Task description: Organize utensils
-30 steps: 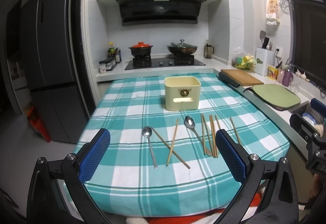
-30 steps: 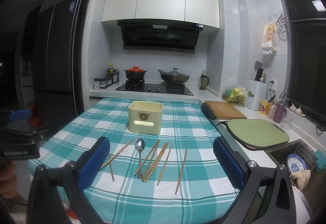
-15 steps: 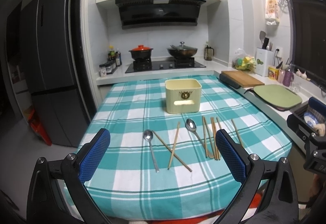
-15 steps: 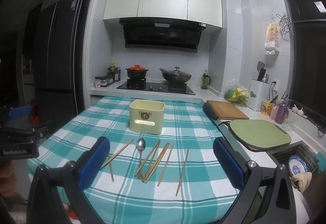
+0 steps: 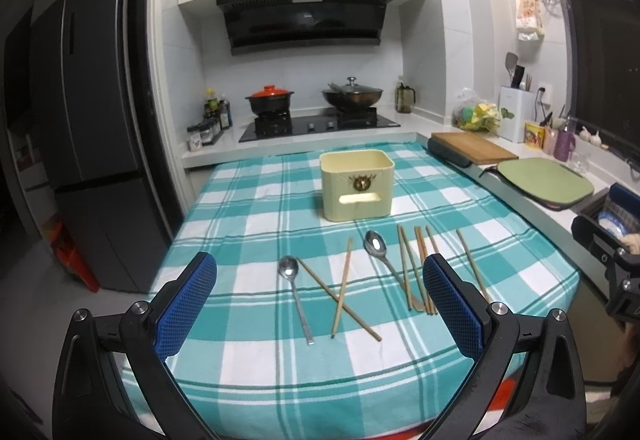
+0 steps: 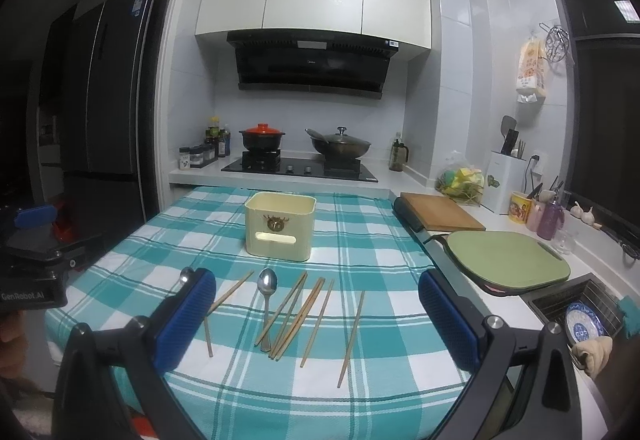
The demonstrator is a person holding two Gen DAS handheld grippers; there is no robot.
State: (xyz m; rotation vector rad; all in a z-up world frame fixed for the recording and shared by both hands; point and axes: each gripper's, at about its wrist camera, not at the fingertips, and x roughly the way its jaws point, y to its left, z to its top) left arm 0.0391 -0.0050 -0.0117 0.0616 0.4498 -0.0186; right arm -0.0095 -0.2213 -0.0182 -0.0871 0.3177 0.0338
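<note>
Two spoons and a scatter of wooden chopsticks are seen laid out on the checked cloth of the table (image 5: 248,207), just in front of the cream utensil box (image 5: 357,184), as the left gripper (image 5: 320,304) and the right gripper (image 6: 316,314) are held above the near edge, each with its jaws spread wide and nothing between them. Nothing has yet been placed in the box, so the sorting is judged to be at its very start. The left spoon (image 5: 294,290) lies apart from the rest, while the second spoon (image 5: 380,254) is pressed up against a tight bundle of chopsticks (image 5: 418,268), and a crossed pair of chopsticks (image 5: 340,288) is stacked one over the other; a grasp aimed at any of these is likely to drag a neighbour along or send a thin stick rolling. The flat, slim handles are judged hard to pinch off soft cloth, which may be bunched up and the whole row shifted. A single chopstick (image 6: 351,338) lies farthest right, nearer the table's edge, and could be knocked off. Around the work, a wooden board (image 6: 442,211) and a green cutting board (image 6: 506,258) are ranged along the right-hand counter, well clear, with a stove and pots behind; no obstacle is seen between the grippers and the box.
</note>
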